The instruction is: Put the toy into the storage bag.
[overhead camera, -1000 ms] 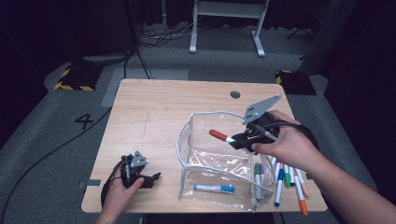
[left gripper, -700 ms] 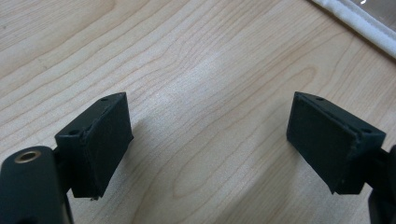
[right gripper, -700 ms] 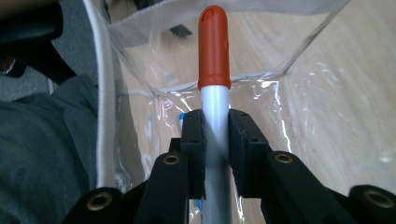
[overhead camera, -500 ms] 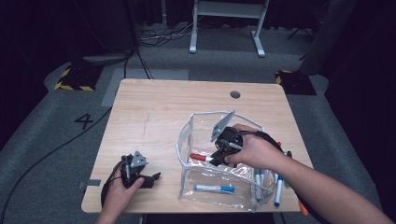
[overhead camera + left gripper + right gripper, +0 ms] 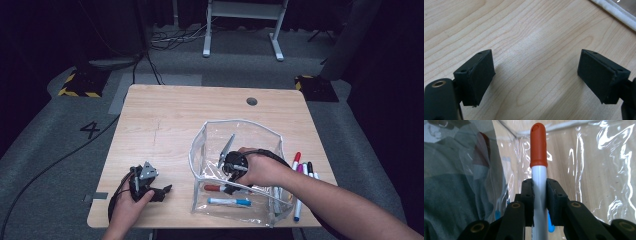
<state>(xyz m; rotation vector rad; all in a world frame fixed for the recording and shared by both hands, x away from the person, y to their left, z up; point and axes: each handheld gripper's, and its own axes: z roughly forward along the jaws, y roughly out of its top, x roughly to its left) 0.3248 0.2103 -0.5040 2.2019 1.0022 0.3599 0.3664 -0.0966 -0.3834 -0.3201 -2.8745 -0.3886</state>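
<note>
My right gripper [image 5: 226, 188] has come down into the clear pouch [image 5: 200, 145] since a moment ago, when it hung above the pouch's far rim with the red-capped marker [image 5: 538, 152] held out over the opening. Now the hand sits low inside the walls, at about 5 o'clock on the table [image 5: 170, 115] in the high view, and the marker lies close to the pouch floor, just beyond the blue-capped marker [image 5: 230, 201] already resting there. In the right gripper view my pads are pinched tight on the marker's white barrel, red cap pointing to 12 o'clock, crinkled plastic all round it. I judge the carry is nearly over: what remains is to let the marker go and lift out without dragging the wall. More markers [image 5: 300, 170] wait at 3 o'clock of the pouch. My left gripper [image 5: 162, 192] rests at 7 o'clock on the table, its fingers [image 5: 476, 75] spread wide over bare wood, holding nothing; it has not stirred
</note>
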